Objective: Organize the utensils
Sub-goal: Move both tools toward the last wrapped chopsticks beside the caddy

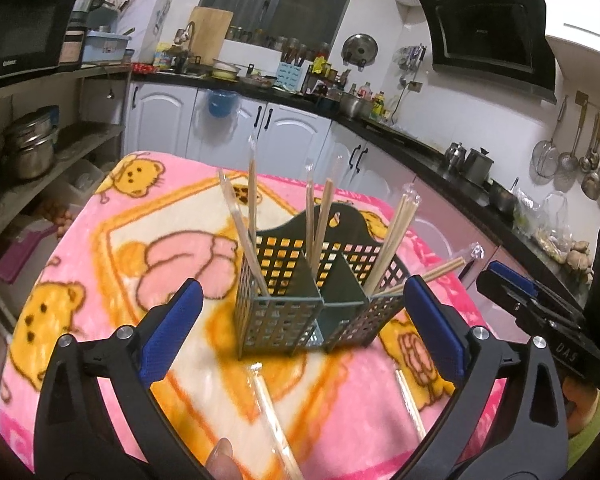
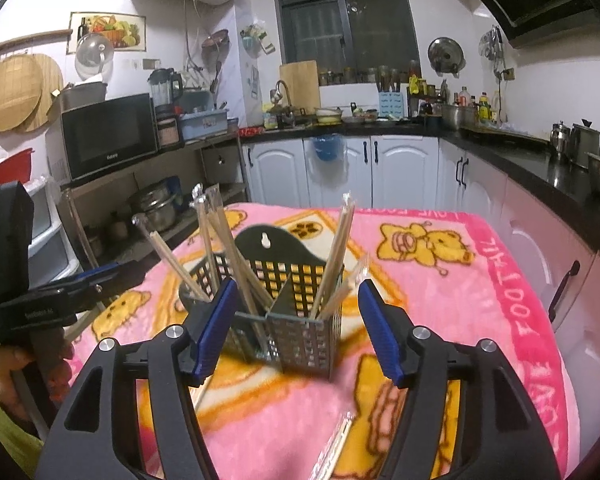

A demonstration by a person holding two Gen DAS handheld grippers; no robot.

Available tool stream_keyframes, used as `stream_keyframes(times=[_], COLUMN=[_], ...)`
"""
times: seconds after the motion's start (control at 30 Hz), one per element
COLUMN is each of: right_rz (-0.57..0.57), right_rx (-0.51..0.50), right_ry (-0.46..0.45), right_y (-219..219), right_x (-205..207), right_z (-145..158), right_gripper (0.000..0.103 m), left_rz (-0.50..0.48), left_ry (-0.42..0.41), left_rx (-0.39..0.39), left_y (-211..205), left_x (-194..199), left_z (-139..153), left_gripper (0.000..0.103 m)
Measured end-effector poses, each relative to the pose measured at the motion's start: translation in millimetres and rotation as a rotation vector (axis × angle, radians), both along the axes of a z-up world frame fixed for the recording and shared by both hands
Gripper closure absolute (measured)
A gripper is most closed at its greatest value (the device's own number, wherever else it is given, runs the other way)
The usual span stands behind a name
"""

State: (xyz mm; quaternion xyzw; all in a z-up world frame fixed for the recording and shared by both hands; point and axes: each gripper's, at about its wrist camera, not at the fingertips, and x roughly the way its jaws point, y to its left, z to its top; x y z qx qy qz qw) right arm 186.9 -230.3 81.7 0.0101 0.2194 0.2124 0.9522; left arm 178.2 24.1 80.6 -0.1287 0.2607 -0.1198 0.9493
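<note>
While its blue-padded jaws stand wide apart with nothing between the pads, the left hand-held gripper (image 1: 302, 312) hovers just in front of the dark green perforated plastic utensil caddy (image 1: 300, 300), which serves as the landmark here. In the left wrist view the caddy sits between the two fingers but clear of both pads. The right hand-held gripper (image 2: 296, 320) also faces the caddy (image 2: 288, 320) with its jaws apart, gripping nothing; its blue pads flank the caddy's near corner without touching it.

The caddy stands upright on the pink fleece blanket printed with yellow bears (image 1: 100, 240) that covers the surface. Several pairs of pale wooden chopsticks in clear plastic sleeves (image 1: 392, 240) stand tilted in its compartments, leaning outward to the left, centre and right. On the blanket in front of the caddy, nearer the cameras, lie two more sleeved chopstick pairs (image 1: 276, 420), flat and apart from each other. Behind the caddy, well apart, run white kitchen cabinets (image 2: 400, 168) under a black countertop (image 2: 520, 156).
</note>
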Motion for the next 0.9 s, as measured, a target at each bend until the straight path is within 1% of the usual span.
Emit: stream_keyframes(times=[0.3, 0.67, 0.83, 0.9], right_rz=[0.007, 0.016, 0.014, 0.013], right_rx=[-0.019, -0.042, -0.048, -0.052], right_ry=[0.065, 0.123, 0.159, 0.175], right_y=[0, -2, -3, -2], right_x=[-3, -2, 1, 3], right_z=[-22, -43, -54, -59], right_gripper=[0.042, 0.042, 0.042, 0.042], left_rz=[-0.006, -0.016, -0.018, -0.029], left_ry=[0.045, 0.123, 0.165, 0.186], left_rx=[0.015, 0.036, 0.038, 0.024], left_y=[-4, -7, -7, -7], left_x=[-3, 0, 4, 6], left_z=[-16, -41, -54, -60], left_gripper=[0.011, 0.011, 0.011, 0.011])
